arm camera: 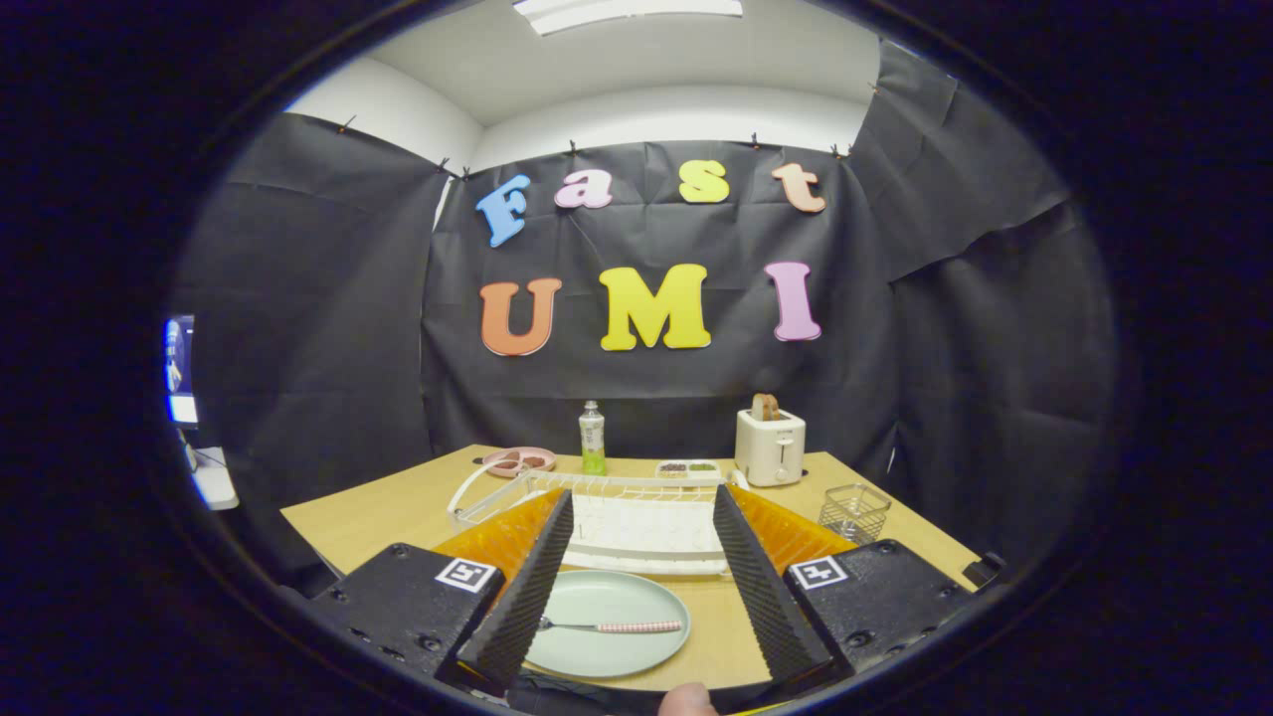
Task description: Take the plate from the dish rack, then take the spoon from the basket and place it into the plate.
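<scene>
A pale green plate (pixel 609 604) lies flat on the wooden table (pixel 398 507), between my two fingers and close to their tips. A spoon (pixel 617 626) with a pink checked handle rests across the plate, its bowl toward the left finger. My gripper (pixel 644 661) is open, its ribbed black fingers (pixel 527 597) spread wide on either side of the plate and holding nothing. Just beyond the plate stands the white wire dish rack (pixel 636 517). The small wire basket (pixel 853 511) sits beyond the right finger.
At the table's back stand a green bottle (pixel 593 438), a white toaster (pixel 770 446) with bread in it, a pink dish (pixel 519 461) and a small tray (pixel 688 467). A fingertip (pixel 686 700) shows below the gripper. Black cloth walls close the booth.
</scene>
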`<state>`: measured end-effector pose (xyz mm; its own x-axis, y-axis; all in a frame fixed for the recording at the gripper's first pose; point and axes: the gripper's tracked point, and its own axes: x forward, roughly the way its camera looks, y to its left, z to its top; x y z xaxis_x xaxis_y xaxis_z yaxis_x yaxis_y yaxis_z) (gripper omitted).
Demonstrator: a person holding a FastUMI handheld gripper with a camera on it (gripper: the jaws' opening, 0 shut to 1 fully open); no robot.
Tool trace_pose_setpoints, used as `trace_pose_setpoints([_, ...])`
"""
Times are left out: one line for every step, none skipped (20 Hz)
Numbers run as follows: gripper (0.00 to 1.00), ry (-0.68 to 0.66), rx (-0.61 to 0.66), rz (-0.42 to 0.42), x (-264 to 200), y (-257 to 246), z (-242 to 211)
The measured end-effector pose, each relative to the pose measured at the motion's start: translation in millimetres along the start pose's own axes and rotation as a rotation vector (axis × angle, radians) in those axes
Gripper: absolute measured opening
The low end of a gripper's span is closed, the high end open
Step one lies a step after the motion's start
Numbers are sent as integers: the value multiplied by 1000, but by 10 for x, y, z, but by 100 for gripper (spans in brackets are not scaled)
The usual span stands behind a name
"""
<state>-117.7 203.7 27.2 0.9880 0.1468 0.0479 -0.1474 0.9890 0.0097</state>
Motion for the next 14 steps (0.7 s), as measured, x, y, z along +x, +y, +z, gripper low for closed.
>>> trace_pose_setpoints([93,-10,7,-14,-74,-41,51])
trace_pose_setpoints([93,-16,9,-17,-152,-34,90])
trace_pose_setpoints([94,-20,12,-22,-227,-23,103])
trace_pose_setpoints([95,-24,10,-23,-304,-24,130])
trace_pose_setpoints([96,-40,8,-23,-368,-13,178])
trace_pose_setpoints([98,-53,10,-29,-430,-28,233])
trace_pose_setpoints([98,-54,9,-24,-448,-31,268])
trace_pose_setpoints([98,-38,23,-29,-487,-51,246])
trace_pose_setpoints([98,-47,40,-25,-517,-46,269])
trace_pose_setpoints([98,-54,46,-33,-529,-54,292])
trace_pose_setpoints([99,-52,54,-44,-538,-84,252])
trace_pose_setpoints([99,-47,64,-40,-526,-53,238])
trace_pose_setpoints([99,-37,62,-38,-504,-5,194])
trace_pose_setpoints([100,-30,47,-36,-490,26,181])
